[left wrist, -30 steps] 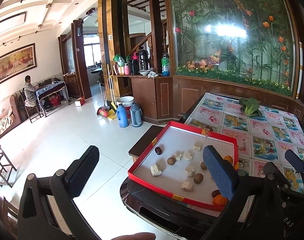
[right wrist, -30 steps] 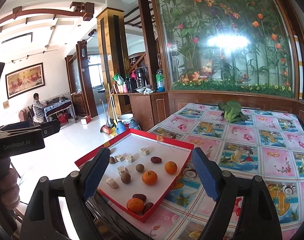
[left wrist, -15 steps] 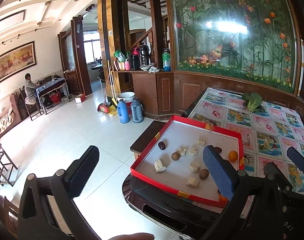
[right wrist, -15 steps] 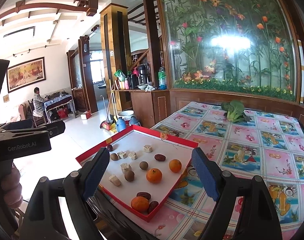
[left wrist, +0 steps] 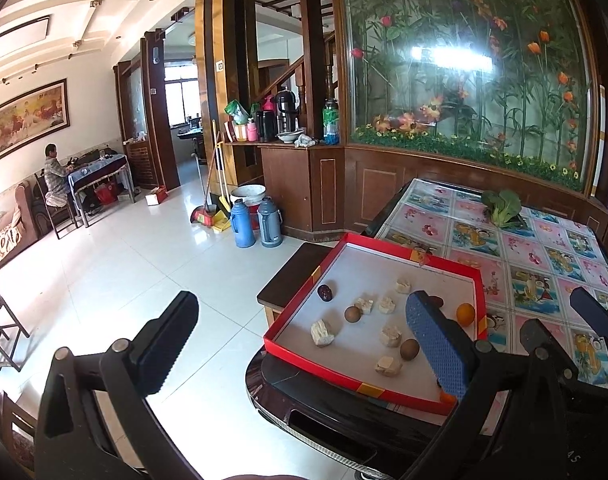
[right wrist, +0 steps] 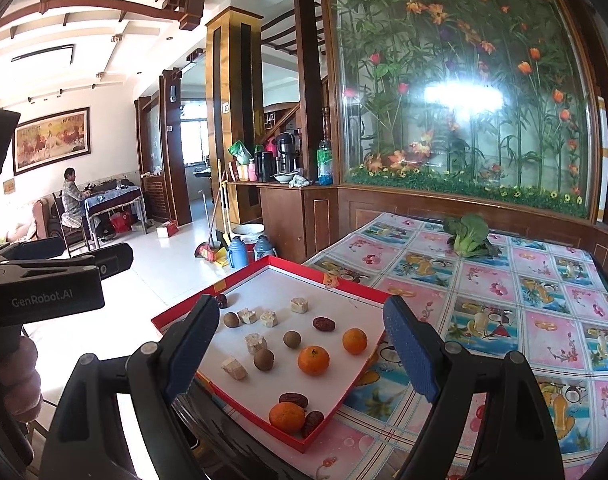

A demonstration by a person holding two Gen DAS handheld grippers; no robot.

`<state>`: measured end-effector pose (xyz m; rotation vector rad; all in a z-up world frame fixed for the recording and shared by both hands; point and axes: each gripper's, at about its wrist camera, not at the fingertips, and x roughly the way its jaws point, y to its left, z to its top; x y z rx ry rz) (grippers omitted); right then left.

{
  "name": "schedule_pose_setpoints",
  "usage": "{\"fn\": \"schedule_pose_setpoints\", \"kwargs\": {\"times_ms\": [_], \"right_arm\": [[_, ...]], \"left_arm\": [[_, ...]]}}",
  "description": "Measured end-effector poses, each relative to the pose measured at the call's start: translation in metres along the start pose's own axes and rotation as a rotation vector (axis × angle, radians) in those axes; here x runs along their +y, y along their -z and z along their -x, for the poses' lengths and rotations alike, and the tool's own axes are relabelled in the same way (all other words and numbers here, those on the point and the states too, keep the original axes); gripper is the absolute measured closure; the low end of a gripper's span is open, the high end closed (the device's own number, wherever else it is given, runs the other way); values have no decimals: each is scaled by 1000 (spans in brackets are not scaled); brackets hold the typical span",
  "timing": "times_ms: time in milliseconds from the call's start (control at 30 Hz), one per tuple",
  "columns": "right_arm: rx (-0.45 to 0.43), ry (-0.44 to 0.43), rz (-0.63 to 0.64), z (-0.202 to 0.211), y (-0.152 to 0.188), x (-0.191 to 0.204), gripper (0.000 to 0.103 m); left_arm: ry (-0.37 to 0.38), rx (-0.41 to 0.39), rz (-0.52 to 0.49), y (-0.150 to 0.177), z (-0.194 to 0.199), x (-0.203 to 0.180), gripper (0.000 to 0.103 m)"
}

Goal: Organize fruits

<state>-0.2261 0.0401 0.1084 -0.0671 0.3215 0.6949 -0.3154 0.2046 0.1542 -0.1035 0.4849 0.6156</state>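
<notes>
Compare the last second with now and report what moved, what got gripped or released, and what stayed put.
Both cameras drew back and up slightly, so the red tray sits a little lower in each view. Nothing was gripped or released: left gripper and right gripper stay open and empty. The fruits and the leafy green have not moved.

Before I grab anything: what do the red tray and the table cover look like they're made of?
The red tray looks like a cardboard box lid: thin folded walls, taped corners, a matte white paper floor. The table cover looks like glossy plastic or oilcloth, printed with fruit squares and showing window glare. Both grippers, left and right, hang open and empty.
</notes>
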Motion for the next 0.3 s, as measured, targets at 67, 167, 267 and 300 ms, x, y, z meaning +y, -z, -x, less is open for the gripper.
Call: {"fn": "schedule_pose_setpoints", "kwargs": {"times_ms": [67, 167, 267, 300], "right_arm": [[2, 0, -1, 0, 0, 0, 19], [7, 1, -7, -3, 1, -1, 19], [18, 4, -13, -6, 4, -2, 19], [21, 5, -17, -7, 4, -4, 19]], "left_arm": [[0, 0, 0, 0, 0, 0, 0], [5, 4, -3, 0, 0, 1, 0], [-5, 2, -16, 1, -3, -2, 0], [-6, 1, -19, 1, -4, -4, 0]]}}
